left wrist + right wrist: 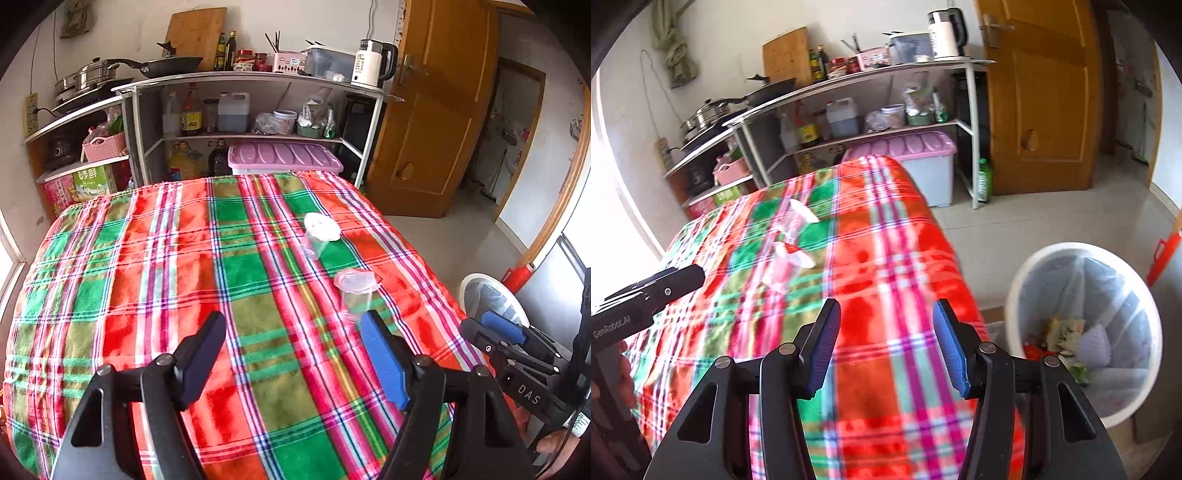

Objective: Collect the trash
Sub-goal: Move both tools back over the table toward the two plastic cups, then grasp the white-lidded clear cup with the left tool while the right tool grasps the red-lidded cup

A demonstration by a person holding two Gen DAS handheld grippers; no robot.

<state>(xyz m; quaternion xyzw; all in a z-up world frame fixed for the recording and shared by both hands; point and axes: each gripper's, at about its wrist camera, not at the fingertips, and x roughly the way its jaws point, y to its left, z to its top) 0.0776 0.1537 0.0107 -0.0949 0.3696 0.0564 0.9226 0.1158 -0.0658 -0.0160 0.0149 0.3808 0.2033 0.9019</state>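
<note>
Both fingers pairs [293,325] [886,314] spread, empty; plastic cups [356,291] just beyond left's fingertips.

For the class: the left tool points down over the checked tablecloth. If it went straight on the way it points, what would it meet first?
Probably the bare checked tablecloth. The left tool stands open and empty, and the nearer clear plastic cup sits just right of its line. Depth is unclear, so its right finger might brush that cup.

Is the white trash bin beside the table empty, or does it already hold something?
Not empty. The right wrist view shows the white trash bin, lined with a clear bag, holding scraps at the bottom: crumpled paper, something red and a pale ridged piece.
</note>
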